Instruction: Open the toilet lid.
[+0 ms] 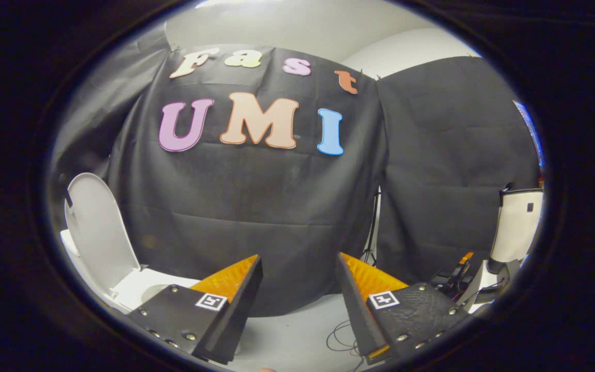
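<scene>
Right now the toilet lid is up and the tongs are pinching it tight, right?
Not quite. The toilet lid is up, leaning back above the white bowl, but the tongs are not pinching it. In the gripper view their fingers are spread apart with nothing between them, and the lid stands off to the side of the left finger, not touching it.
</scene>
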`<act>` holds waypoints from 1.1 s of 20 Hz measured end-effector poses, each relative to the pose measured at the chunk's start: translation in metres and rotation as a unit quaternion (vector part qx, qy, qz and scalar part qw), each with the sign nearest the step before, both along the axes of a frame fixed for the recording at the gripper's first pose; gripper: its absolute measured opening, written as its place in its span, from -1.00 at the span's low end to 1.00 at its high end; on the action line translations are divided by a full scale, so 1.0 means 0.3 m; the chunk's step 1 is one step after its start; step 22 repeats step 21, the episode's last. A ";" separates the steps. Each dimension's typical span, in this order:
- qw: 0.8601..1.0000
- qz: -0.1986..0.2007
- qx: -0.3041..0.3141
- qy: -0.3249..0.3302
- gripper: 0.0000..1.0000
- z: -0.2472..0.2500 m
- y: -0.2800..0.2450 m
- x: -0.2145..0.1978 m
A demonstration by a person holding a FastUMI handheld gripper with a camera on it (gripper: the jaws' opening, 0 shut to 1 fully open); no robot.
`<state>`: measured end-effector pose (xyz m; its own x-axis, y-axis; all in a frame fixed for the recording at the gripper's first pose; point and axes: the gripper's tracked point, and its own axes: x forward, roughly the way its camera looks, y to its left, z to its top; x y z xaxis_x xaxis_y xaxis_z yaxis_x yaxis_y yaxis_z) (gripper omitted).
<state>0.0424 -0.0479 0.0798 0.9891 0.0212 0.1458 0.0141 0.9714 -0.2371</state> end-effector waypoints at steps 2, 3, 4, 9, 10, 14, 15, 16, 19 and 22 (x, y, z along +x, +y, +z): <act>1.000 0.028 -0.001 0.011 0.69 -0.014 0.033 -0.005; 0.998 0.057 -0.001 0.019 0.69 -0.024 0.070 -0.015; 0.996 0.087 -0.004 0.031 0.69 -0.037 0.104 -0.024; 0.973 0.205 -0.016 0.103 0.51 -0.130 0.220 -0.059; 0.963 0.240 -0.014 0.118 0.51 -0.146 0.257 -0.081; 0.941 0.300 -0.044 0.153 0.51 -0.171 0.284 -0.066; 0.937 0.310 -0.045 0.155 0.51 -0.168 0.279 -0.052; 0.935 0.317 -0.043 0.155 0.51 -0.162 0.266 -0.036; 0.931 0.331 -0.028 0.150 0.51 -0.141 0.208 0.029; 0.933 0.326 -0.022 0.153 0.51 -0.151 0.146 0.069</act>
